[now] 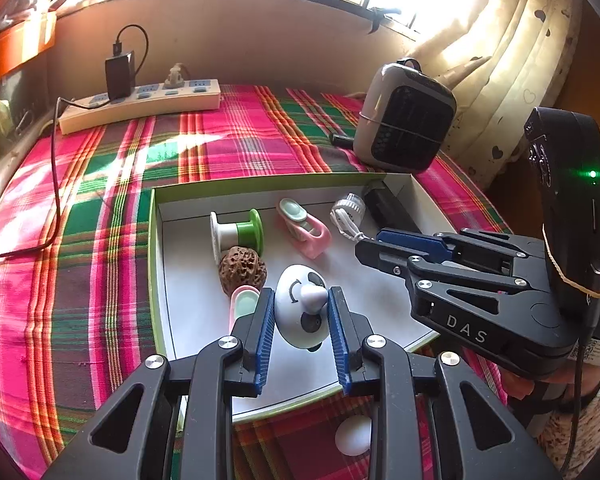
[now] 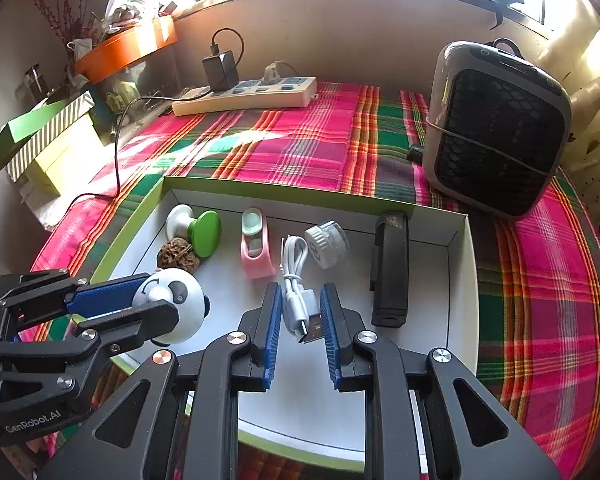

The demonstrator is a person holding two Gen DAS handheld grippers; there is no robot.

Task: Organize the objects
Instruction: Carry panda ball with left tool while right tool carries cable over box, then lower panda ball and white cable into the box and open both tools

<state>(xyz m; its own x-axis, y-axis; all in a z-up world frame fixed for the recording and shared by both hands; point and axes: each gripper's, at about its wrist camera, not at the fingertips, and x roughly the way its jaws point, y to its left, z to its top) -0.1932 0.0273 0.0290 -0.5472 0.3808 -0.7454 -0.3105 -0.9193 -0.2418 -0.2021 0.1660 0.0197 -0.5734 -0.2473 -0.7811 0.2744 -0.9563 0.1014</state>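
- A plaid cloth in pink, green and orange is covering the surface, sunlight is streaking across it, and a barred window is glowing above a tan wall.
- At the far left an orange shelf is holding clutter, with a green striped box below it.
- A cream power strip is lying along the wall, a black charger plugged in and its cord trailing off the left edge.
- A shallow white tray with a lime rim is sitting on the cloth in the middle.
- Inside, from the left: a white-and-green spool, a wrinkled brown nut, a glossy pink holder, a ribbed grey cap, and a matte black bar near the right wall.
- The left gripper is pinching a smooth white panda toy between its ridged blue pads, over the tray's front left part.
- The right gripper is clamping a coiled white USB cable, its jaws nearly together, over the tray's centre.
- A rounded grey heater with a dark honeycomb grille is standing at the right.
- A pale round thing is lying in front of the tray, possibly a ball.
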